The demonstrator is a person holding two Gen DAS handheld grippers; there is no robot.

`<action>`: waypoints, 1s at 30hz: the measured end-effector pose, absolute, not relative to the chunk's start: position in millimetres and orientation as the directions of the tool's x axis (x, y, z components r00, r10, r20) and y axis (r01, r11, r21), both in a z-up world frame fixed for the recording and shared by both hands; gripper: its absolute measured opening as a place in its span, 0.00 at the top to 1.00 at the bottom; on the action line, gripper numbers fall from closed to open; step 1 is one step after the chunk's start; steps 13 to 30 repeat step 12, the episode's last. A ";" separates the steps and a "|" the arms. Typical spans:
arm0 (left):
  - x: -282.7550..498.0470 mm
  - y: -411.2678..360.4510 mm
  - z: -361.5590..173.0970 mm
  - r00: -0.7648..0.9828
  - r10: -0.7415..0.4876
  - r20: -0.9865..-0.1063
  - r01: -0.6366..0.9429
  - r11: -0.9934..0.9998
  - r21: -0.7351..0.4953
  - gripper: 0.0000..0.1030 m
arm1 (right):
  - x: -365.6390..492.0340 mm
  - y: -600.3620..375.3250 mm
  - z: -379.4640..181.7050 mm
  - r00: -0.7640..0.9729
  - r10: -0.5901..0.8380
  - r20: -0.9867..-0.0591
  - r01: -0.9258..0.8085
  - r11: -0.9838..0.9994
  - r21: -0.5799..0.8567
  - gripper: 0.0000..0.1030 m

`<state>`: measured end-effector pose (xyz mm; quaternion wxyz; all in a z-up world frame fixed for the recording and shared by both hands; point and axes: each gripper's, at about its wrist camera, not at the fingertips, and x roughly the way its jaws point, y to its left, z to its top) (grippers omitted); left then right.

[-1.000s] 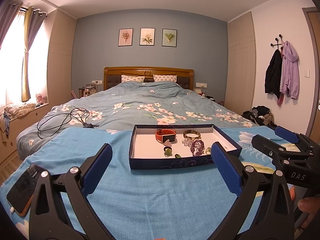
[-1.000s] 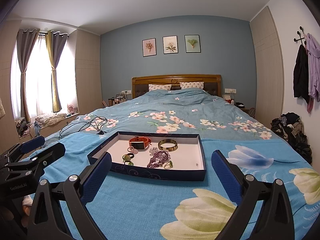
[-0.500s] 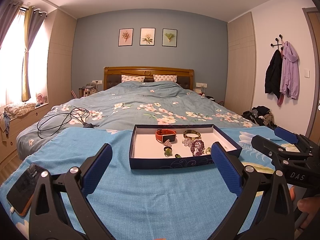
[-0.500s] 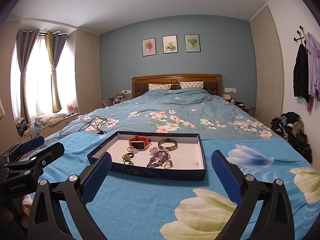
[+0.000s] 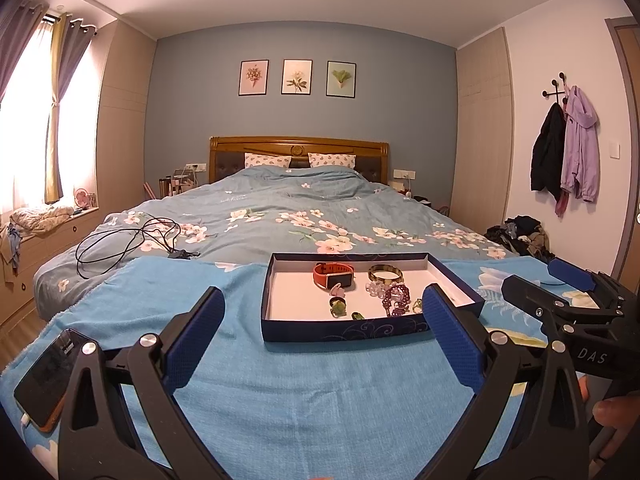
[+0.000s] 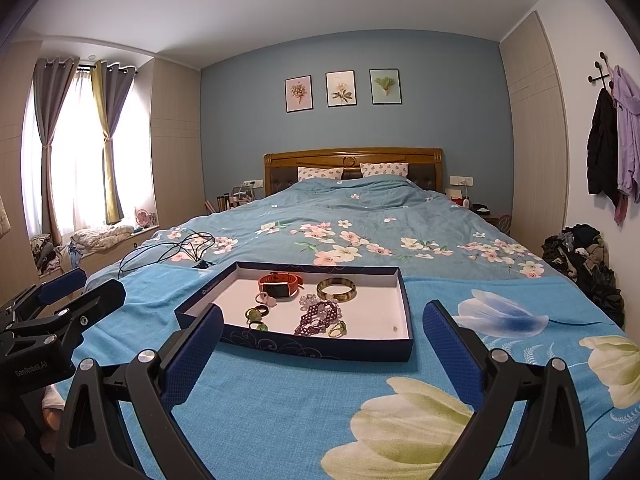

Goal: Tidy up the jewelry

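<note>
Black phone (image 5: 42, 378), left wrist view only

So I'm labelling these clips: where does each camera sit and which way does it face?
Left wrist: on the left gripper, low over the blanket, facing the tray and headboard; its open fingers and the right gripper show.
Right wrist: on the right gripper, right of the tray, same heading; its open fingers and the left gripper show.
Shared: tray, watch, bed.
</note>
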<state>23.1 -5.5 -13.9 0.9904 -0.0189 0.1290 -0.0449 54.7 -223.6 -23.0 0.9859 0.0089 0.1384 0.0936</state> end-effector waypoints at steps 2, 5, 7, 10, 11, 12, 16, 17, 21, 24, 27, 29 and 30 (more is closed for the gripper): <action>22.8 -6.2 -13.4 0.963 -0.094 -0.254 0.086 0.995 -0.044 0.06 | 55.0 -222.9 -23.6 0.944 0.187 -0.272 -0.182 0.982 0.044 0.06; 24.7 -6.5 -13.6 0.961 -0.092 -0.262 0.083 0.996 -0.044 0.06 | 55.4 -222.5 -24.1 0.943 0.189 -0.275 -0.184 0.982 0.045 0.06; 26.8 -5.4 -14.3 0.956 -0.096 -0.277 0.084 0.995 -0.055 0.06 | 54.2 -223.0 -24.4 0.942 0.190 -0.278 -0.184 0.982 0.046 0.06; 33.5 -1.7 -17.9 0.942 -0.109 -0.317 0.089 0.993 -0.076 0.06 | 59.8 -226.1 -25.7 0.931 0.198 -0.307 -0.195 0.980 0.043 0.06; 36.0 0.1 -19.7 0.936 -0.113 -0.332 0.089 0.992 -0.084 0.06 | 62.3 -229.3 -25.4 0.927 0.197 -0.320 -0.195 0.980 0.040 0.06; 38.6 2.2 -21.6 0.932 -0.114 -0.343 0.088 0.992 -0.090 0.06 | 65.7 -234.3 -27.0 0.920 0.193 -0.342 -0.191 0.981 0.039 0.06; 38.6 2.2 -21.6 0.932 -0.114 -0.343 0.088 0.992 -0.090 0.06 | 65.7 -234.3 -27.0 0.920 0.193 -0.342 -0.191 0.981 0.039 0.06; 38.6 2.2 -21.6 0.932 -0.114 -0.343 0.088 0.992 -0.090 0.06 | 65.7 -234.3 -27.0 0.920 0.193 -0.342 -0.191 0.981 0.039 0.06; 38.6 2.2 -21.6 0.932 -0.114 -0.343 0.088 0.992 -0.090 0.06 | 65.7 -234.3 -27.0 0.920 0.193 -0.342 -0.191 0.981 0.039 0.06; 38.6 2.2 -21.6 0.932 -0.114 -0.343 0.088 0.992 -0.090 0.06 | 65.7 -234.3 -27.0 0.920 0.193 -0.342 -0.191 0.981 0.039 0.06; 38.6 2.2 -21.6 0.932 -0.114 -0.343 0.088 0.992 -0.090 0.06 | 65.7 -234.3 -27.0 0.920 0.193 -0.342 -0.191 0.981 0.039 0.06; 38.6 2.2 -21.6 0.932 -0.114 -0.343 0.088 0.992 -0.090 0.06 | 65.7 -234.3 -27.0 0.920 0.193 -0.342 -0.191 0.981 0.039 0.06; 38.6 2.2 -21.6 0.932 -0.114 -0.343 0.088 0.992 -0.090 0.06 | 65.7 -234.3 -27.0 0.920 0.193 -0.342 -0.191 0.981 0.039 0.06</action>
